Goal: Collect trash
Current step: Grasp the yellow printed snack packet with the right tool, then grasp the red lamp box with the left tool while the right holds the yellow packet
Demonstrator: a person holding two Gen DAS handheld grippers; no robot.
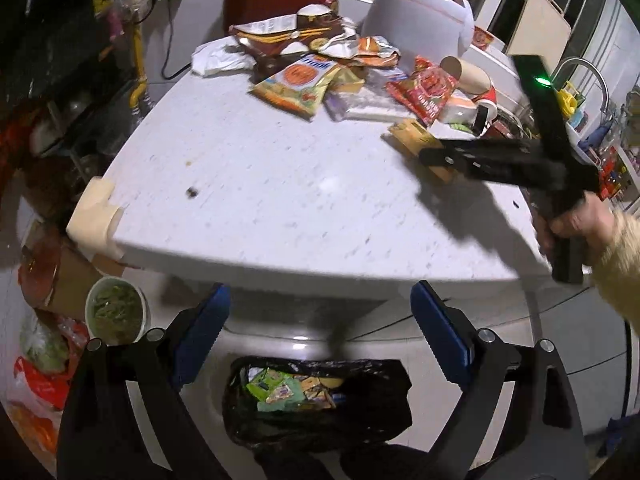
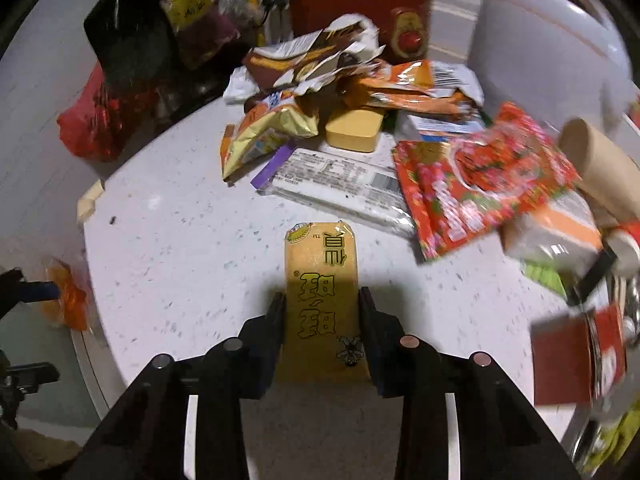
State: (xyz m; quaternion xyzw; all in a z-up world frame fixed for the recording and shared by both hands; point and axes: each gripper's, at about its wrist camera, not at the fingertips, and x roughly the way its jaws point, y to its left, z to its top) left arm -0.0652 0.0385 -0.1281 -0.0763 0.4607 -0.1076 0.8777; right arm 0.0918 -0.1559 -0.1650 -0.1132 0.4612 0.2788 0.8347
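I had the right gripper (image 2: 322, 312) pinching the yellow packet (image 2: 320, 292) near the counter's (image 1: 280, 184) right edge; my left gripper (image 1: 316, 320) hung spread above the part-filled bin bag (image 1: 316, 400). The wrapper pile (image 1: 320, 64) at the far edge remained.

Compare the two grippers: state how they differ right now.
The right gripper is shut on the yellow packet; the left gripper is open and holds nothing. The right gripper is over the white table; the left gripper is off its edge, above the black trash bag. Both have black frames.
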